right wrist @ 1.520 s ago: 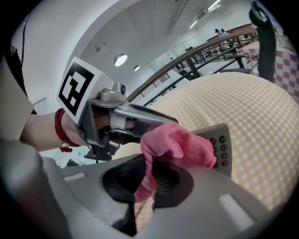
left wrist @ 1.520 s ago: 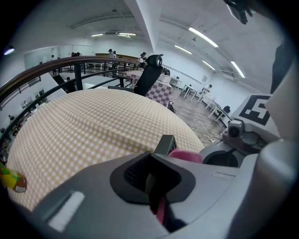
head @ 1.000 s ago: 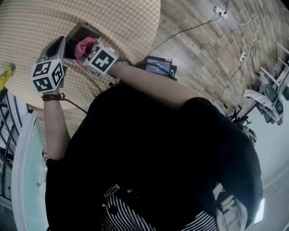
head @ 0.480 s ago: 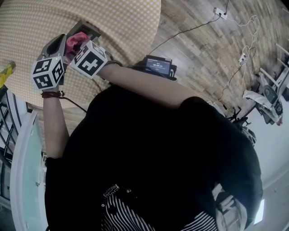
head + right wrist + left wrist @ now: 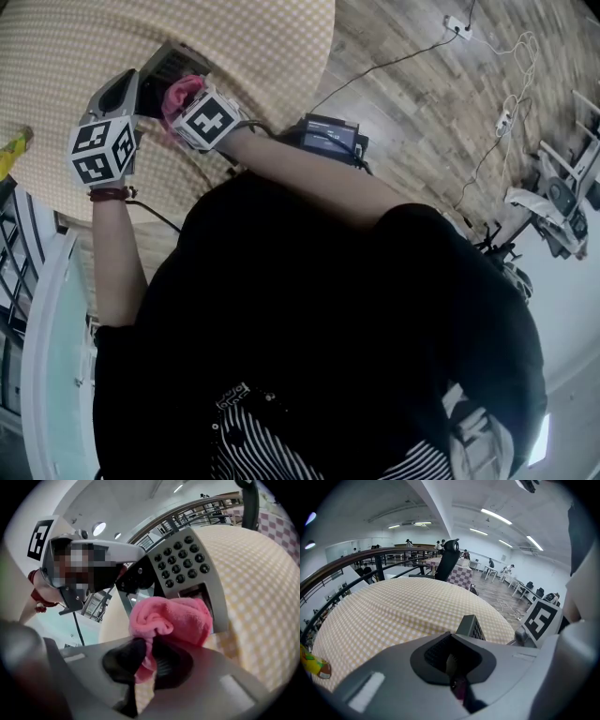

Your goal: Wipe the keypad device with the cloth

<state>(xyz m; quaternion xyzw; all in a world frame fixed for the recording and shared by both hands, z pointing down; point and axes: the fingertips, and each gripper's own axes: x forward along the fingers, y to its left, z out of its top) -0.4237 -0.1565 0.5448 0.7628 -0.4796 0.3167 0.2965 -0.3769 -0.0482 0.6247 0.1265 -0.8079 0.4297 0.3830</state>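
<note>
One keypad device (image 5: 180,569), one pink cloth (image 5: 171,620), two grippers and one round checked table (image 5: 75,37). The device stands tilted on the table, keys facing the right gripper (image 5: 147,651). That gripper's jaws are pinched tight on the cloth, whose bunched end presses the device's face just below the keys. The left gripper (image 5: 127,94) is beside the device, its jaws closed on the device's edge. Both forearms reach toward the device, the right one angled across the body.
</note>
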